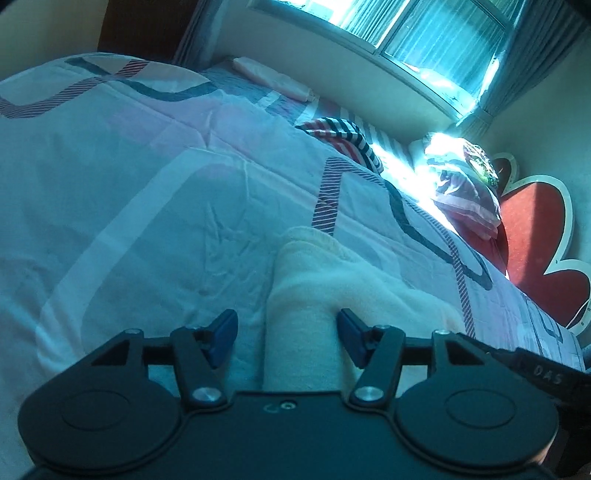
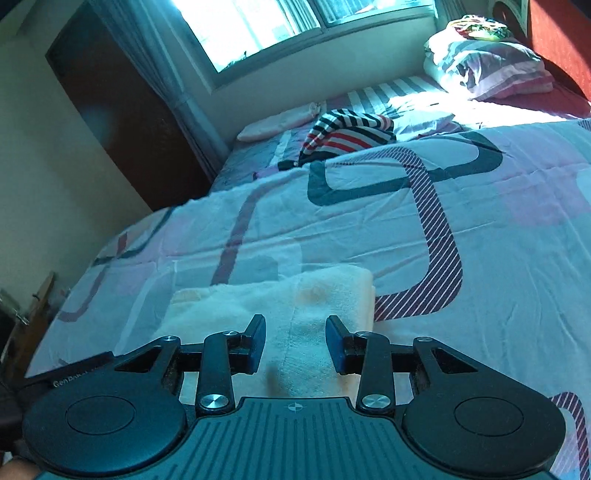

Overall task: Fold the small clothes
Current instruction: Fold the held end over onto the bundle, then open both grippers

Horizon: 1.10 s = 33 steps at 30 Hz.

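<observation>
Both the left gripper [image 1: 287, 334] and right gripper [image 2: 295, 341] gape unclamped over the folded cream cloth [image 2: 295, 306] on the patterned bedspread [image 2: 369, 229]; beyond lie a striped garment [image 2: 347, 136], pillows [image 2: 491, 66], window [image 2: 258, 26]

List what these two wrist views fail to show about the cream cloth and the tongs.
- Cream cloth: near edge hidden under the left tongs body, left wrist view.
- Same cloth, right wrist view: near edge hidden under the right tongs.
- Whether either tongs touches the cloth: unclear.

Bluish, dim views; window [image 2: 258, 26] glare overexposes bedding (edges fisheye-bent).
</observation>
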Available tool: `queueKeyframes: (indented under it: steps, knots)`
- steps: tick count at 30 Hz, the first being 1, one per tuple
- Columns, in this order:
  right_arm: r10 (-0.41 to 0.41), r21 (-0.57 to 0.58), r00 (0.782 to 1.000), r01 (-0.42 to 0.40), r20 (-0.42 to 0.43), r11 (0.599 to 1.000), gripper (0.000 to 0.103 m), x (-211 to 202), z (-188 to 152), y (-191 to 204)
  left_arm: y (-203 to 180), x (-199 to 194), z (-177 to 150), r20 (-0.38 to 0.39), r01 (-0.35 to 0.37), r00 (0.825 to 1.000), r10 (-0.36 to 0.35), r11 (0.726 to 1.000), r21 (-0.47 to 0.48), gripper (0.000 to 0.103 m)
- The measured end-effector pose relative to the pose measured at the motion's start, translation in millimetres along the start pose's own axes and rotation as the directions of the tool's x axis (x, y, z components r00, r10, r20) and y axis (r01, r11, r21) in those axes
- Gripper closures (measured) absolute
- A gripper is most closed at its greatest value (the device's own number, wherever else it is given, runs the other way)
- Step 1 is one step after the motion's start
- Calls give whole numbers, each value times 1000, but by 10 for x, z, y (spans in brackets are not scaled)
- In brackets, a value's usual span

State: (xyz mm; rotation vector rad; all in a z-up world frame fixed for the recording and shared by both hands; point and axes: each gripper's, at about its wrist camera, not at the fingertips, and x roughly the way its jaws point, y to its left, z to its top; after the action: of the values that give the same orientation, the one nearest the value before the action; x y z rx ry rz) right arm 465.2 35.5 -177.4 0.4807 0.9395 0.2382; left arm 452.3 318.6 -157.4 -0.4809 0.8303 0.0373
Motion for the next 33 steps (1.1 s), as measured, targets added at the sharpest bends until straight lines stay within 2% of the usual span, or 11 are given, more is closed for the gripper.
queueKeyframes:
  steps: [3,6,12,17,19,21,23,27,31,33]
  knots:
    - [-57,-38,998,58,5,998,68,137,-14,-41,-30,60,-12,-1,-18,1000,18,1000,22,39]
    - [-58,-43,998,58,-7,997,68,104,-2,-32,-58,-14,-32,5,-31,1000,30,999,35,38]
    - [13,-77,999,-10,41,997,68,-460,-203,87,-66,-439,-221,39,-31,999,27,994,107,38]
    - [12,-156,996,2,89,988,68,-804,-579,217,-91,-710,-469,38,-36,999,30,986,165,38]
    - [-11,-166,996,26,92,986,68,-833,-719,232,-141,-739,-562,13,-32,999,30,981,190,39]
    - [-54,-159,997,61,50,985,68,-734,-801,196,-184,-692,-665,-19,-33,999,38,974,226,39]
    - [-77,-140,997,80,29,987,68,-663,-840,131,-172,-629,-728,-49,-33,998,45,975,221,39]
    - [-113,-156,993,118,40,981,68,-742,-955,139,-129,-688,-805,-60,-30,997,43,980,196,39]
    - [-109,-165,993,115,46,980,68,-984,-1093,209,-96,-825,-935,-65,-34,997,49,976,213,39]
    - [-138,-205,990,141,30,969,68,-1007,-1245,253,-101,-861,-1003,-61,-35,997,51,971,235,39]
